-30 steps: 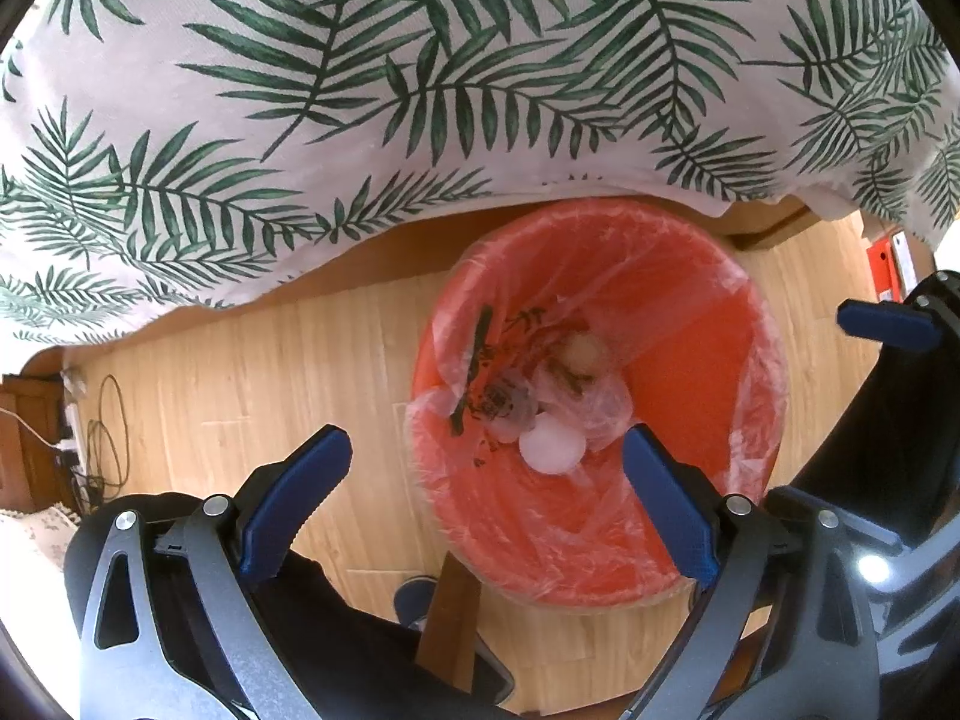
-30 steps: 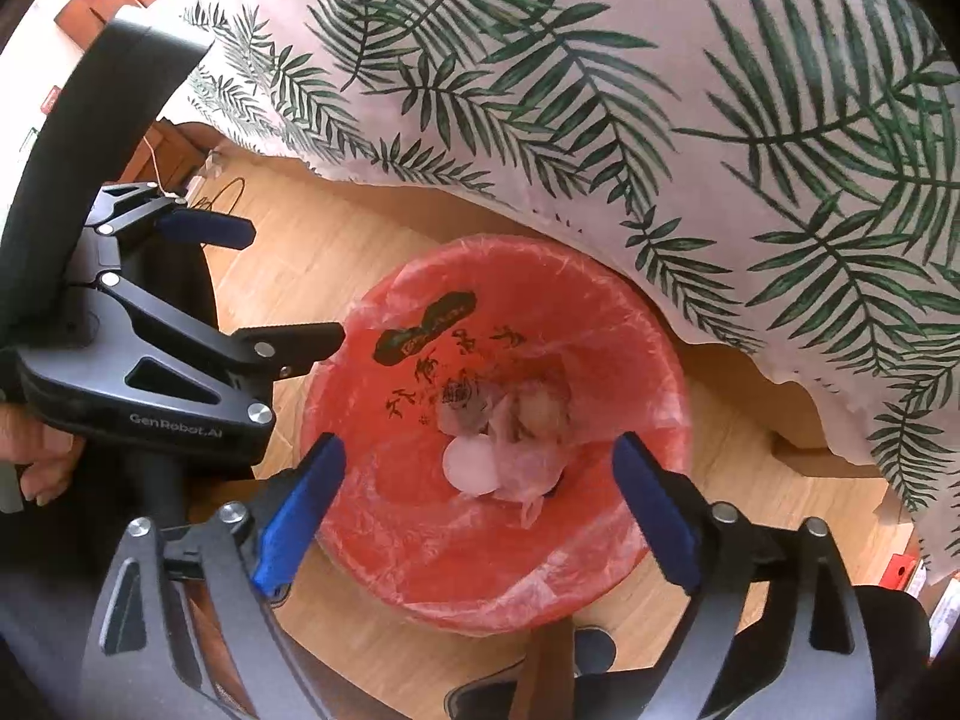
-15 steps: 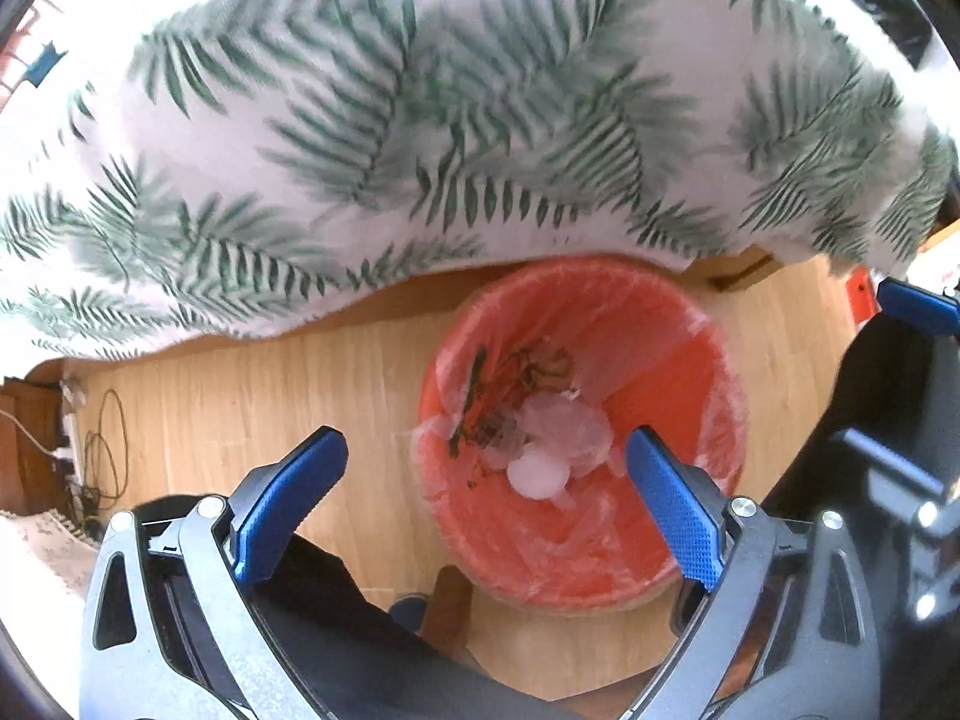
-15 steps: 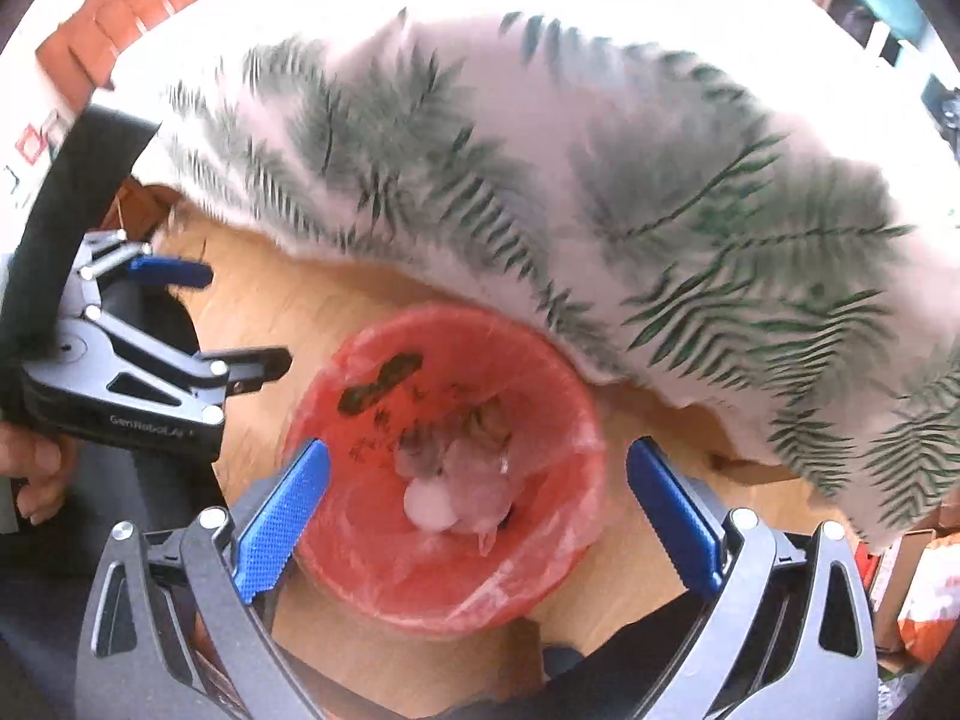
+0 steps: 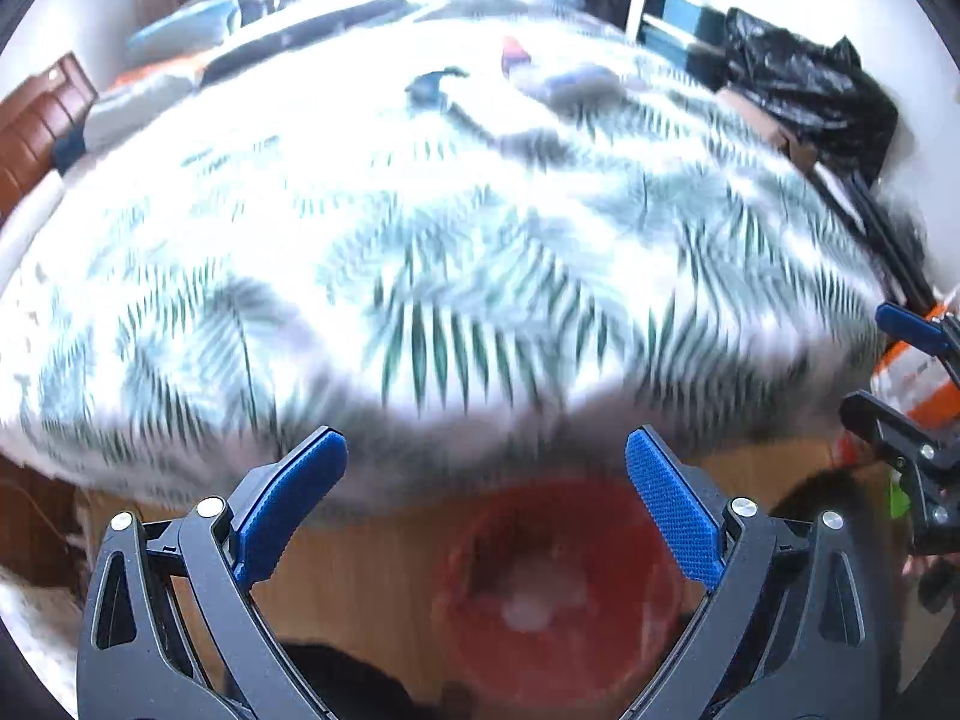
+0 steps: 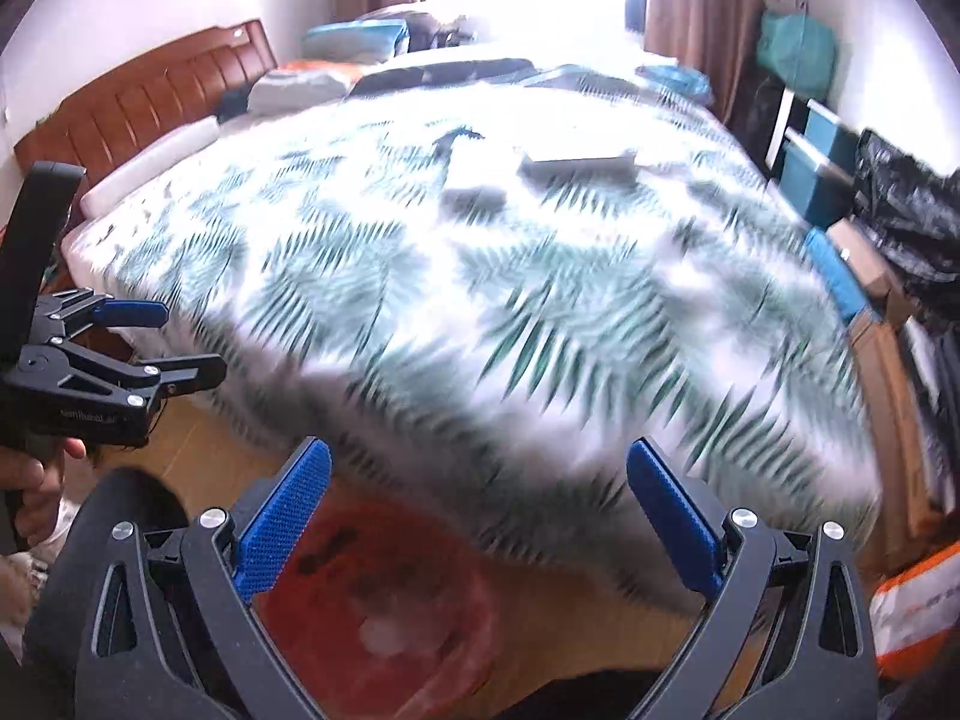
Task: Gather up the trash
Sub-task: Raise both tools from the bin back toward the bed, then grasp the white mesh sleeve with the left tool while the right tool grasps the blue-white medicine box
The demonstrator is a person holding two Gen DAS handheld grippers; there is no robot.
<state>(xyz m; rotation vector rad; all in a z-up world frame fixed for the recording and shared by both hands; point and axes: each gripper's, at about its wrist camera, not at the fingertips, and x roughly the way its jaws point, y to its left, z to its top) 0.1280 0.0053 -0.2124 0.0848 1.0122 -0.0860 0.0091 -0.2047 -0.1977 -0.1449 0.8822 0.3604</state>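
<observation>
A red bin [image 5: 558, 594] lined with clear plastic stands on the wood floor beside the bed, with pale crumpled trash inside; it also shows in the right wrist view [image 6: 384, 618]. My left gripper [image 5: 486, 498] is open and empty, above the bin's far rim. My right gripper [image 6: 477, 510] is open and empty, above the bin's right side. On the leaf-print bed [image 6: 456, 252] lie blurred items: a flat white box [image 6: 576, 168], a small pale piece [image 6: 474, 195] and a dark blue scrap [image 6: 456, 138]. The left gripper shows from the side in the right wrist view [image 6: 174, 342].
A brown headboard [image 6: 138, 102] and pillows [image 6: 354, 36] sit at the bed's far end. A black bag [image 5: 804, 90], blue boxes [image 6: 822, 162] and cardboard stand along the right side. An orange-and-white package [image 6: 912, 612] lies on the floor at right.
Both grippers have tilted up and pulled back from the bin. The bin has dropped to the bottom of both views and the bed top has come into view, blurred by motion.
</observation>
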